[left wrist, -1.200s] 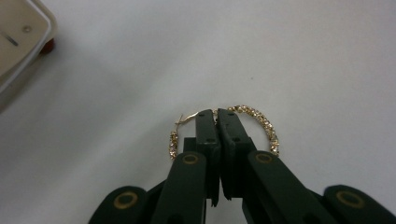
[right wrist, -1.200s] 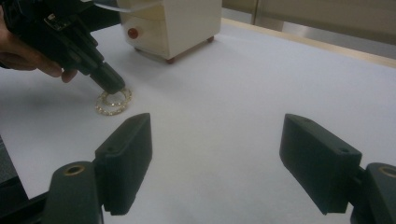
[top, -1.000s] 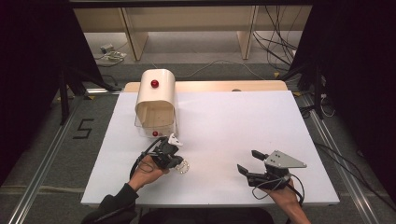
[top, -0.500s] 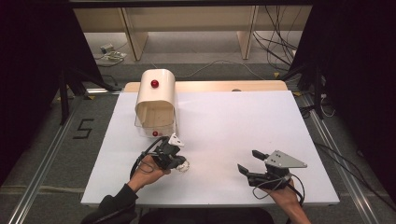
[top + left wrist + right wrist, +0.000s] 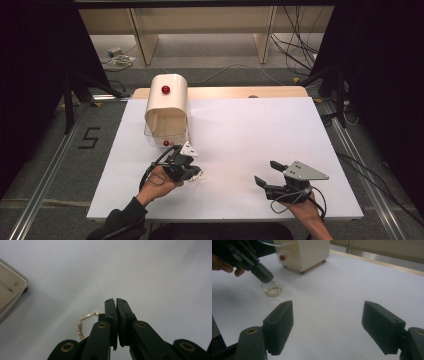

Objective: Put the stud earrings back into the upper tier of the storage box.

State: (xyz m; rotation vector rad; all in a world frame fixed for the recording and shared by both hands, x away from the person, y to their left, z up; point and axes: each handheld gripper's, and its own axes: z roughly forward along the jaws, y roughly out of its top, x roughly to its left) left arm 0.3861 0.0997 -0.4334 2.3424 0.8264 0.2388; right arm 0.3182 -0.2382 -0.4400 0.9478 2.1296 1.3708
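A thin gold chain point(image 5: 272, 290) hangs from my left gripper point(image 5: 266, 278), which is shut on its end. The rest of the chain lies coiled on the white table. In the left gripper view the jaws point(image 5: 115, 302) are pressed together and the chain point(image 5: 82, 325) curls out at their left. From above, the left gripper point(image 5: 194, 173) sits just in front of a cream jewellery box point(image 5: 167, 107) with red knobs and a raised lid. My right gripper point(image 5: 264, 172) rests open near the front right of the table, with nothing between its fingers point(image 5: 279, 325).
The white table sheet point(image 5: 260, 130) stretches wide between and behind the two grippers. The box point(image 5: 304, 255) stands on small red feet at the back left. A wooden strip point(image 5: 225, 92) borders the far edge. Cables lie on the floor beyond.
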